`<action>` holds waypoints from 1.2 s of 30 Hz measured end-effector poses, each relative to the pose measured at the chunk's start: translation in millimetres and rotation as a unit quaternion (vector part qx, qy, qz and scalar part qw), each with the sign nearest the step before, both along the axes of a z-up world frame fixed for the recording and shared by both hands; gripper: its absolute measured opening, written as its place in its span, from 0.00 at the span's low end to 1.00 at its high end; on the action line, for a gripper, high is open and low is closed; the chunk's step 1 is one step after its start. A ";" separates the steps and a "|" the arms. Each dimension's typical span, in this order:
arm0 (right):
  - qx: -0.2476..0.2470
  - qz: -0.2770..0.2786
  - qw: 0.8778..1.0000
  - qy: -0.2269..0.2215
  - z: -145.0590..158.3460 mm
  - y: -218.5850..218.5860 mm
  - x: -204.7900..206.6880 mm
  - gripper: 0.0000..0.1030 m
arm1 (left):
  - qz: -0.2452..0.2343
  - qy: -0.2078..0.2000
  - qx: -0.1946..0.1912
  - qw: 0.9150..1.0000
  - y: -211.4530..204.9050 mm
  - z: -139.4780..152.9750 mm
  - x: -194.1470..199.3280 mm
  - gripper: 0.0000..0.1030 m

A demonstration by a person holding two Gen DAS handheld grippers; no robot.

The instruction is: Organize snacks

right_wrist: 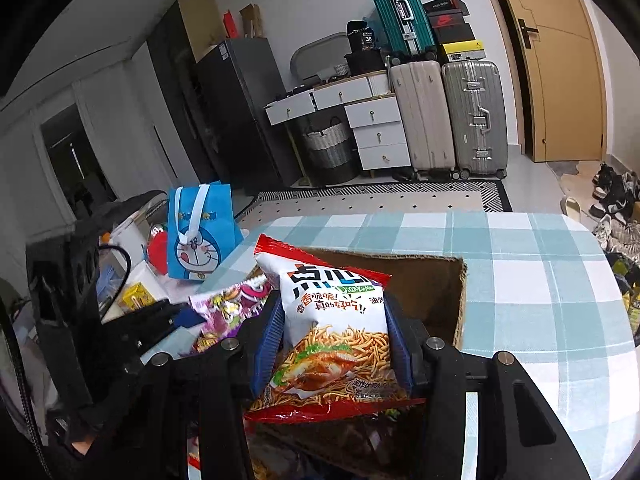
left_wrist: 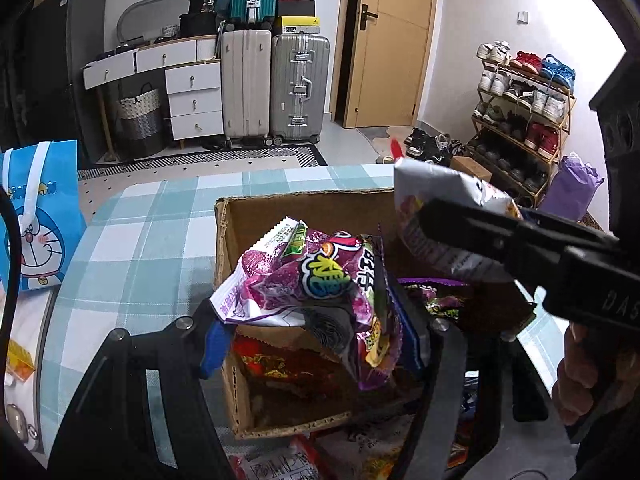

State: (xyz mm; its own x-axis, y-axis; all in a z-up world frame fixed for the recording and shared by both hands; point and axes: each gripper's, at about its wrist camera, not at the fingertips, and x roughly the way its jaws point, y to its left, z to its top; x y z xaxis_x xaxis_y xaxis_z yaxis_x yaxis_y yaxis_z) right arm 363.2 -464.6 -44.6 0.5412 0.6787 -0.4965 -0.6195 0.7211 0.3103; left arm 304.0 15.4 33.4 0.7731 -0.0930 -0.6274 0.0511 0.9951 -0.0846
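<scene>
My left gripper [left_wrist: 316,340] is shut on a crumpled purple candy bag [left_wrist: 320,288] and holds it over an open cardboard box [left_wrist: 304,212] on the checked table. The right gripper [left_wrist: 436,220] comes in from the right, over the box's far corner, clamped on a white and red bag [left_wrist: 436,188]. In the right wrist view my right gripper [right_wrist: 334,344] grips that noodle snack bag [right_wrist: 336,320] between its blue pads, above the box [right_wrist: 440,276]. The left gripper [right_wrist: 172,316] with the purple bag [right_wrist: 228,300] is at the left. Red snack packs [left_wrist: 280,360] lie inside the box.
A blue cartoon gift bag [left_wrist: 40,216] [right_wrist: 200,236] stands at the table's left edge, with a yellow pack [right_wrist: 136,294] beside it. More snack packs [left_wrist: 280,460] lie in front of the box. Checked tablecloth [right_wrist: 540,280] stretches right of the box. Suitcases [left_wrist: 276,88] and a shoe rack [left_wrist: 520,120] line the walls.
</scene>
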 end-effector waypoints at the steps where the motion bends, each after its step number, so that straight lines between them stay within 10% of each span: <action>1: -0.002 -0.002 1.000 -0.003 0.7 1.9 1.8 0.47 | 0.000 0.001 0.000 1.000 -1.3 -0.6 1.6 0.63; 19: -0.008 -0.029 0.999 0.010 -14.0 5.8 30.4 0.49 | -0.013 0.015 0.002 1.000 -5.4 -16.8 23.8 0.65; 27: -0.006 -0.041 0.999 -0.021 3.2 -28.0 3.1 0.94 | -0.018 -0.006 0.002 1.000 -1.0 -4.3 -10.4 0.82; 36: -0.008 -0.050 0.999 -0.020 4.5 -70.5 -38.1 0.99 | 0.010 -0.007 -0.005 1.000 16.2 -0.6 -67.2 0.96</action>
